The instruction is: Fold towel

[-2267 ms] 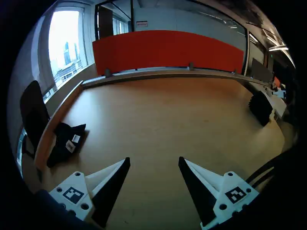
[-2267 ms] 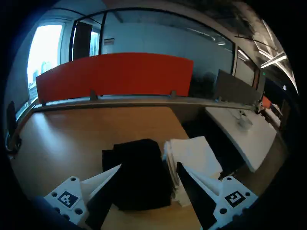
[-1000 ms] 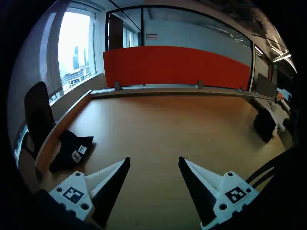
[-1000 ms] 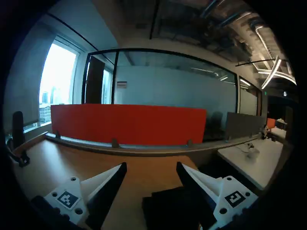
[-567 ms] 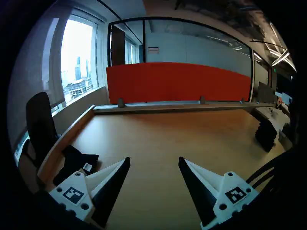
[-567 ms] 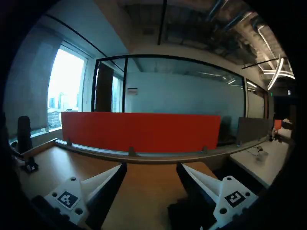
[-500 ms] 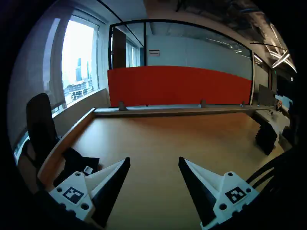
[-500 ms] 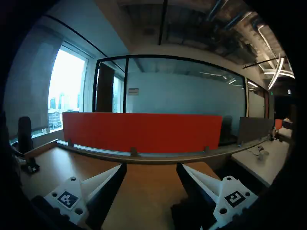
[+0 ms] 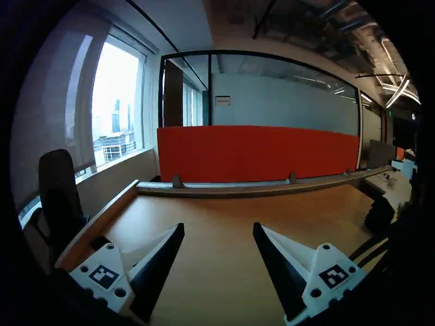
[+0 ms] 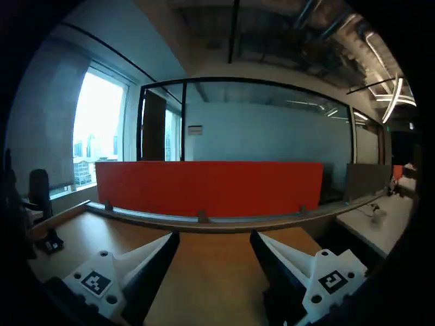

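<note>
Towel [image 9: 379, 213] lies far right of released left claw [image 9: 218, 224]; right claw [image 10: 214, 233] released too.

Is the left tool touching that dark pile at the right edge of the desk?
Apart. The left gripper view shows bare desk between the left tool and the dark pile.

My left gripper [image 9: 217, 224] covers most of a dark cloth [image 9: 98, 241] at the edge of the table [image 9: 234, 217]. A dark stack [image 9: 379, 213] is cut off at right. Beneath my right gripper [image 10: 215, 233], a dark shape [image 10: 273, 307] is mostly hidden.
</note>
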`<action>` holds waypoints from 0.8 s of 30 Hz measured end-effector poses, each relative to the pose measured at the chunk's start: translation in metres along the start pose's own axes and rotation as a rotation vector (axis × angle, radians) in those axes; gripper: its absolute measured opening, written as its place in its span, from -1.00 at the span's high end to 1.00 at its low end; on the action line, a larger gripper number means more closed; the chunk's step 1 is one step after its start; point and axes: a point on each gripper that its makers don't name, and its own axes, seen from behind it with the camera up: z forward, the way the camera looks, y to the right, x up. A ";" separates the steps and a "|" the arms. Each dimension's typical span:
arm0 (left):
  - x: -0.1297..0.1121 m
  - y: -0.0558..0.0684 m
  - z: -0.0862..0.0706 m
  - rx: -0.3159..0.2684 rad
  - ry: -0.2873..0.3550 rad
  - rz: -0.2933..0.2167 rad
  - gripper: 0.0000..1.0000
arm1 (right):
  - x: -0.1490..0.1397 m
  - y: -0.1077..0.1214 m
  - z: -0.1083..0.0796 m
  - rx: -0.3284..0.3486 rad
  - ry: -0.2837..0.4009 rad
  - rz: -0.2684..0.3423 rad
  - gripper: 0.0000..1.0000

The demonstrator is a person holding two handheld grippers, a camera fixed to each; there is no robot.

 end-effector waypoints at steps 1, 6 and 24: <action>0.003 0.000 0.000 0.000 0.010 -0.004 -0.87 | 0.000 -0.002 0.000 0.001 0.000 0.002 -1.00; 0.018 0.001 0.003 -0.003 0.061 -0.025 -0.87 | -0.002 -0.009 0.000 0.006 0.001 0.009 -1.00; 0.008 0.002 0.006 0.004 0.124 -0.006 -0.87 | -0.004 -0.030 -0.006 0.014 0.011 0.041 -1.00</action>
